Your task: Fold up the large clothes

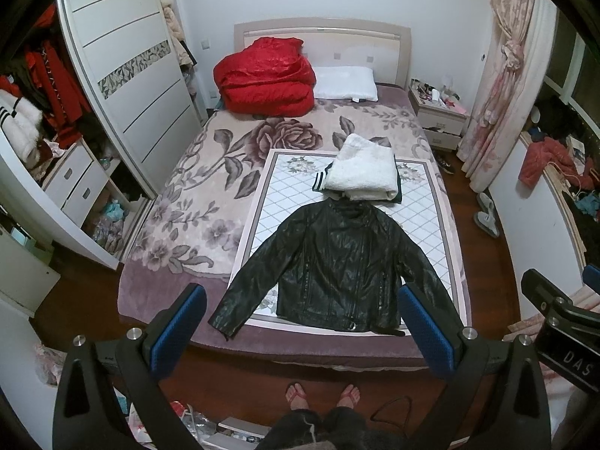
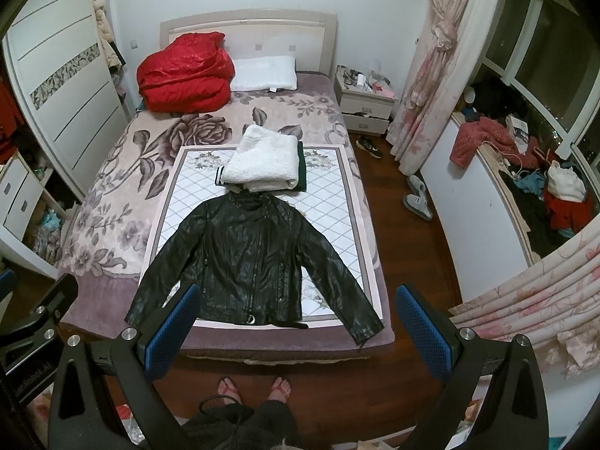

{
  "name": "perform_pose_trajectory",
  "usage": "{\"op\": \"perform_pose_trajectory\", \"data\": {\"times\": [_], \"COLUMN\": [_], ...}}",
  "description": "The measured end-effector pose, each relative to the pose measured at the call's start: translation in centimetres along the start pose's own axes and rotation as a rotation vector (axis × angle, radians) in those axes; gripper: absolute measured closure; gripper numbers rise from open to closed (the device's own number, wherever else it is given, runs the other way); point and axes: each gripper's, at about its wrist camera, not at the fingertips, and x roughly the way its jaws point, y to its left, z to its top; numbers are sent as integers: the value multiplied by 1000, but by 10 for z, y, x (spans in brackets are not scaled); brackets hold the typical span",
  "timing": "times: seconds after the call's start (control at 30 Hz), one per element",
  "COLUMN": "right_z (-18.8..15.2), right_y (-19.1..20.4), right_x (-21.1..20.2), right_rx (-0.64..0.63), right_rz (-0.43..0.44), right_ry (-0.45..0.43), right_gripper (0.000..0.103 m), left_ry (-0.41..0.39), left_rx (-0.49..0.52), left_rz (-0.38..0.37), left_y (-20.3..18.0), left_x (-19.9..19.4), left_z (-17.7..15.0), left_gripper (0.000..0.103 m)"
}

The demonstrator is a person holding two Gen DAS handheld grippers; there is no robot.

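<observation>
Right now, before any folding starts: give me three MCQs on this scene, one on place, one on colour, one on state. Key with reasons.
1. Where does the folded white pile lie?
A. On the floor
B. Just beyond the jacket's collar
C. On the pillow

2. What colour is the quilt by the headboard?
A. Red
B. Green
C. Yellow

3. How does the jacket lie?
A. Folded in half
B. Hung on a hanger
C. Flat, sleeves spread out

Key:
1 B: the pile sits on the mat at the collar end of the jacket.
2 A: it is bright red, beside the white pillow.
3 C: both sleeves angle outward and nothing is folded over; the left gripper and right gripper are open, above the foot of the bed, gripping nothing.
</observation>
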Motion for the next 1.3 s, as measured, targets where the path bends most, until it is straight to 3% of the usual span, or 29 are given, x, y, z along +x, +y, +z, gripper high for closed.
{"op": "perform_pose_trajectory", "data": {"times": [1.3], "right_z": [6], "right_y": [4], "right_x": [-8], "right_rx": [-2], "right_rz": [1], "right_ry": [-12], "right_gripper": [0], "left_ry": [-5], "left_rx": [-7], "left_rz": [-6], "left_y": [1], "left_x": [-5], "left_z": [-1], "left_gripper": [0]}}
